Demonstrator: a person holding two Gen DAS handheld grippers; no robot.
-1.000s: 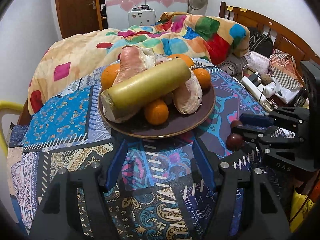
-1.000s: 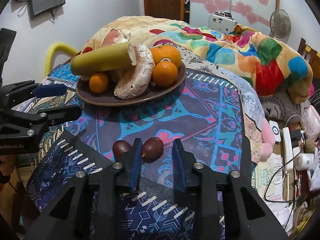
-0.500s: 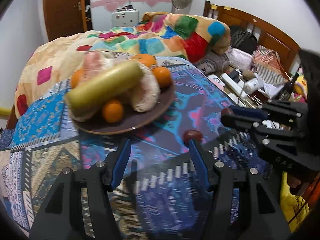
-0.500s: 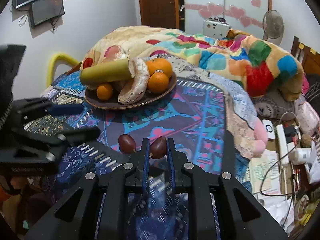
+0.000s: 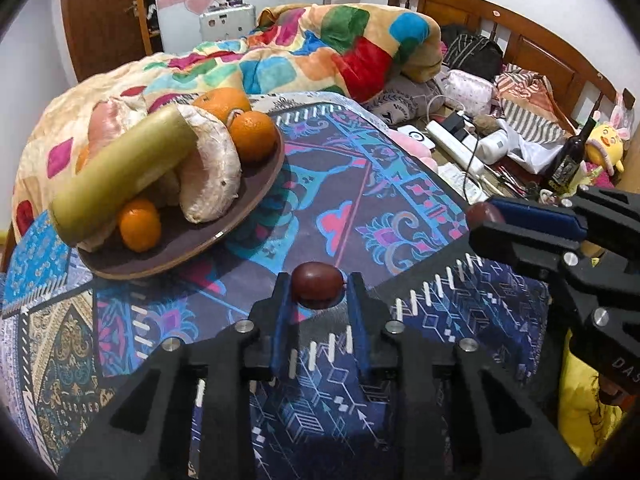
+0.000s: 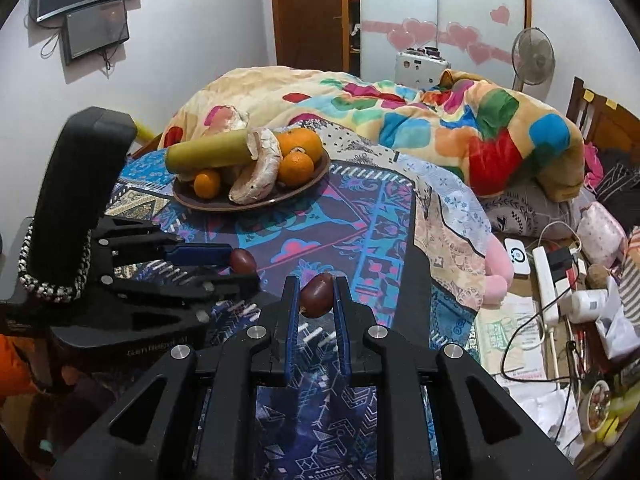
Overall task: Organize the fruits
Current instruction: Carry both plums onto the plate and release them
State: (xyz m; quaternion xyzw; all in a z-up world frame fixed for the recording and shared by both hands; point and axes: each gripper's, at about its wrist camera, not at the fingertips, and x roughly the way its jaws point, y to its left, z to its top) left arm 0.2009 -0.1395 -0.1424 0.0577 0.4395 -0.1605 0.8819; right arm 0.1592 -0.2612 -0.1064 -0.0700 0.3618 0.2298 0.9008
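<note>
Where a second ago both fruits lay loose, the left gripper (image 5: 318,294) now clamps one dark fruit (image 5: 317,283). The right gripper (image 6: 316,294) pinches the other fruit (image 6: 317,295). Next stop, I reckon: the plate (image 5: 256,196).

**Both grippers closed on the dark fruits**

The left gripper (image 5: 318,292) swung away from the plate (image 5: 256,184) and clamped one dark fruit (image 5: 317,285). The right gripper (image 6: 316,292) closed on the other dark fruit (image 6: 317,295) and lifted it.
</note>
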